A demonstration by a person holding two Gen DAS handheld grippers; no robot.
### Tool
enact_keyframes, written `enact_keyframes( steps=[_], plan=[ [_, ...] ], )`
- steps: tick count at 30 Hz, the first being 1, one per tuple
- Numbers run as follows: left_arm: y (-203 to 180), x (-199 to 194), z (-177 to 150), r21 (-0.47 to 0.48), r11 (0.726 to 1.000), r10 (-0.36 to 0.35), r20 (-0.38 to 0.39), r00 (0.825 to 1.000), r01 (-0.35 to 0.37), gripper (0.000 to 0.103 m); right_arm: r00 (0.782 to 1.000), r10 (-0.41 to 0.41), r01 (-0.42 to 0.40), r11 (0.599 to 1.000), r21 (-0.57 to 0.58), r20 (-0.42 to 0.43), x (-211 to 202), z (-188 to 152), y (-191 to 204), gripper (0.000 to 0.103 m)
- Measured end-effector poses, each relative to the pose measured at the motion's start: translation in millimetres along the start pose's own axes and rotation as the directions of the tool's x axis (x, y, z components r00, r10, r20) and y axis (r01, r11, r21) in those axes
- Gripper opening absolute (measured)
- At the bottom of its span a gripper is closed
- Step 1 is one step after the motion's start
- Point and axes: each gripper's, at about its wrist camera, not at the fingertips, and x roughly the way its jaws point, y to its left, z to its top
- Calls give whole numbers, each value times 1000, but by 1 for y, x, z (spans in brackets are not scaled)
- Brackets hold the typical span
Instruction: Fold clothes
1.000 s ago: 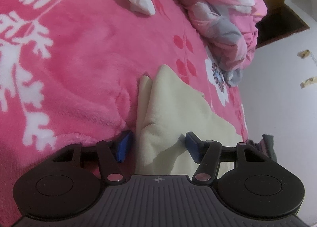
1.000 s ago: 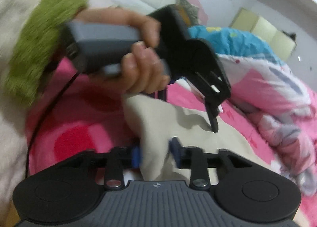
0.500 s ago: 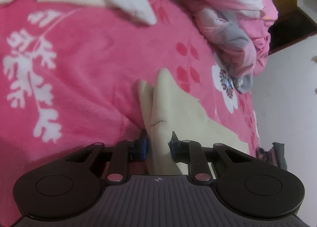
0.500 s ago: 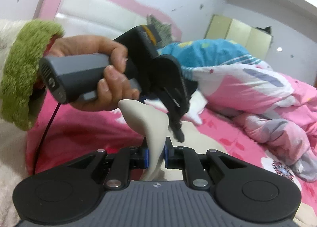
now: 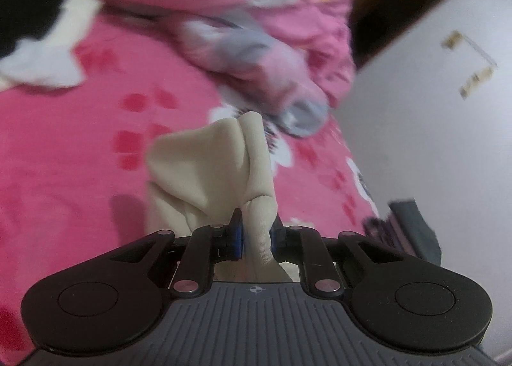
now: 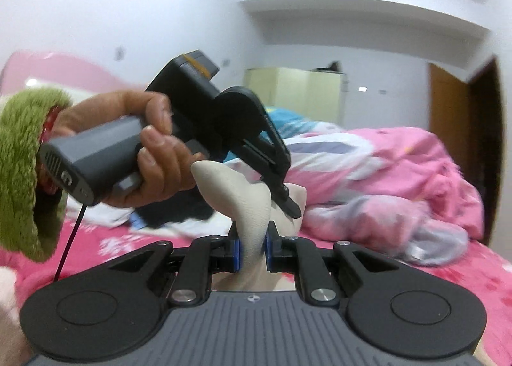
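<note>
1. Cream cloth (image 5: 211,167) is hanging up off the pink blanket (image 5: 64,158), bunched between my two claws.
2. My left claw (image 5: 255,233) is pinching one fold of it, and my right claw (image 6: 252,246) is pinching another.
3. Only thin bits are sitting between the blue pads (image 6: 236,250), so I am thinking a fast pull could make the cloth slip out.
4. Both claws are close together, so the cloth could be going down crumpled.

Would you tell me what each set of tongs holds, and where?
Both the left tongs and right tongs are shut on bunched edges of the cream garment.
</note>
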Motion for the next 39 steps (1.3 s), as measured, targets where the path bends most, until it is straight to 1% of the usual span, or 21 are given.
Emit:
enact_keyframes(
  steps=[4,7,13,16,18,20,21,22,24,26,27,30,32,35,37,39],
  plan=[
    [-44,37,-2,72,997,-15,-47,999,19,13,996,-84,82,992,100,8,-22,-8,-44,14],
    [-72,73,-8,124,992,-6,-100,995,18,13,990,-140,139,975,171,-5,-35,-19,-73,14],
    [-106,143,-35,210,978,40,-202,978,3,13,973,-224,231,930,285,-57,-56,-47,-124,14],
    [-110,168,-49,238,971,56,-242,969,4,13,964,-251,267,902,340,-92,-61,-64,-148,14],
    [-113,183,-61,278,961,69,-266,962,8,14,958,-260,285,879,381,-117,-66,-78,-161,14],
    [-115,193,-72,313,950,77,-281,957,16,19,958,-240,286,830,479,-156,-70,-97,-178,14],
    [-111,182,-72,313,949,60,-264,963,27,21,963,-200,267,787,556,-180,-67,-110,-191,14],
    [-107,171,-72,314,949,43,-247,968,39,25,969,-163,246,734,633,-188,-68,-121,-201,14],
    [-99,148,-73,317,946,8,-213,977,61,31,979,-88,197,611,766,-181,-70,-143,-220,14],
    [-91,126,-73,320,944,-27,-179,984,84,33,986,-58,162,541,825,-156,-74,-151,-232,14],
    [-87,115,-74,322,942,-45,-162,986,95,35,988,-44,148,518,843,-147,-75,-153,-236,14],
    [-75,81,-75,329,935,-97,-110,989,129,40,992,-10,113,470,875,-123,-77,-157,-243,17],
    [-66,60,-77,338,931,-122,-75,990,140,42,993,4,103,452,886,-118,-72,-154,-250,18],
    [-42,33,-99,389,920,-41,-20,999,45,43,994,33,81,434,897,-105,-67,-148,-253,20],
    [-26,18,-113,413,910,8,12,1000,-13,43,993,40,78,443,893,-107,-60,-142,-256,21],
    [-13,22,-123,384,923,29,5,1000,-28,43,994,35,73,462,884,-101,-55,-132,-255,17]
  ],
)
